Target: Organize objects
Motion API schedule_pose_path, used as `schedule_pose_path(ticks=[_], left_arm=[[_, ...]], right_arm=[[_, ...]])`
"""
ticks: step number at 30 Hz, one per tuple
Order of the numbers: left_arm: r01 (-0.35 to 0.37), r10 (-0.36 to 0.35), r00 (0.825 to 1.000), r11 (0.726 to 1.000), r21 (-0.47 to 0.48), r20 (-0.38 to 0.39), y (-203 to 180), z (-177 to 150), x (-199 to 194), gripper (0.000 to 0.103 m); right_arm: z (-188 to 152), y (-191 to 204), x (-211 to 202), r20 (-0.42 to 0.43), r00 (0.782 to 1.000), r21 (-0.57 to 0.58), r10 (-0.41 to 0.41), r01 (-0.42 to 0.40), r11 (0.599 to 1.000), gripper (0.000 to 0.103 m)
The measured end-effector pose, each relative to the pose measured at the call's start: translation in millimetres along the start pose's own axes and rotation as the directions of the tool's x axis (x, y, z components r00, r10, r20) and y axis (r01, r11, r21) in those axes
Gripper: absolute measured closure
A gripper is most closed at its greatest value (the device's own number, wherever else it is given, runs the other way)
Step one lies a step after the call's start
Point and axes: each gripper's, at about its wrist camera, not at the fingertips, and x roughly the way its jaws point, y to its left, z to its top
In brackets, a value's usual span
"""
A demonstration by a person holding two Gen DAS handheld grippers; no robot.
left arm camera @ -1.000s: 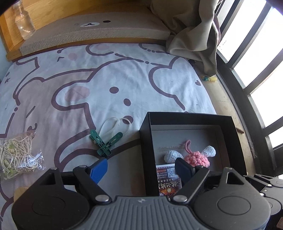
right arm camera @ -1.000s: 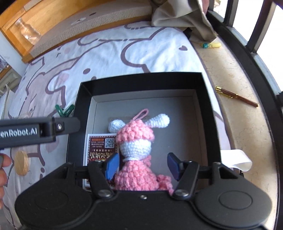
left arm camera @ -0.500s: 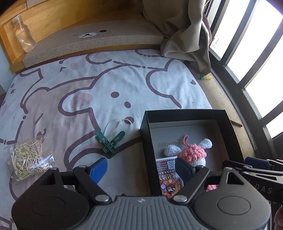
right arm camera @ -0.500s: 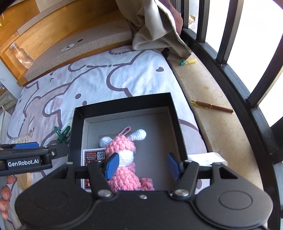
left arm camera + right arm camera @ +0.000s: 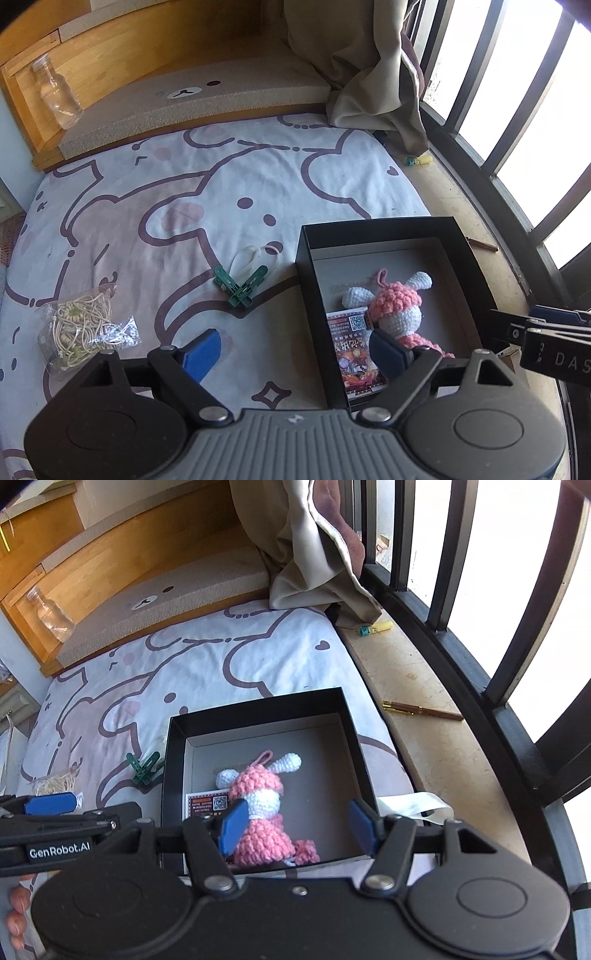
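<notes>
Left tool (image 5: 291,349) is released, blue pads wide apart w/ nothing between them, hovering over the bed (image 5: 184,192) at the box's left wall. Right tool (image 5: 297,825) is also released, pads spread, nothing gripped; it hangs above the near edge of the black box (image 5: 173,760).

Black box sits on the bed's cartoon-print sheet, approx 4 o'clock in the left wrist view, lid off. Inside: pink-and-white crochet bunny (image 5: 260,808) lying on the grey floor of the box, ears toward 12 o'clock, pink loop at its head. A printed card w/ QR code (image 5: 352,350) lies flat just beside the bunny at its 9 o'clock, touching or partly under it; can't tell which.

Outside the box, at its 9 o'clock: green clothespins (image 5: 240,286) crossed on the sheet, touching a whitish elastic loop (image 5: 255,254) at their 12 o'clock. Further out toward 8 o'clock, well apart from the box, a clear bag of cream cord (image 5: 83,326).

Stone sill at 3 o'clock of the bed carries a brown pen (image 5: 423,710) and a yellow marker (image 5: 375,628). A white strip (image 5: 410,803) lies by the box's right near corner. Glass bottle (image 5: 57,98) stands upright on the wooden headboard shelf at 11 o'clock. Curtain (image 5: 310,550) bunched at 12–1 o'clock.
</notes>
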Motion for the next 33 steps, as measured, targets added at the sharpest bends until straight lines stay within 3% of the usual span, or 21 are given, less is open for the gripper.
schedule_pose_path(ticks=[6, 12, 16, 33], left_arm=[[-0.008, 0.008, 1.000, 1.000, -0.006, 0.024, 3.0, -4.3, -15.6, 0.012], [-0.021, 0.021, 0.999, 1.000, -0.012, 0.040, 7.1, -9.9, -27.9, 0.005], [-0.037, 0.038, 0.998, 0.999, -0.022, 0.044, 10.3, -14.9, -32.3, 0.003], [-0.062, 0.064, 0.997, 0.997, -0.035, 0.048, 24.5, -28.0, -41.7, 0.000]], right_arm=[[-5.6, -0.1, -13.9, 0.026, 0.999, -0.003, -0.022, 0.022, 1.000, 0.033], [-11.9, -4.2, -25.6, 0.050, 0.997, 0.010, -0.052, 0.052, 0.999, 0.020], [-15.6, -5.6, -32.3, 0.064, 0.996, 0.019, -0.062, 0.061, 0.998, 0.005], [-29.6, -7.5, -41.2, 0.081, 0.992, 0.019, -0.101, 0.100, 0.995, 0.000]])
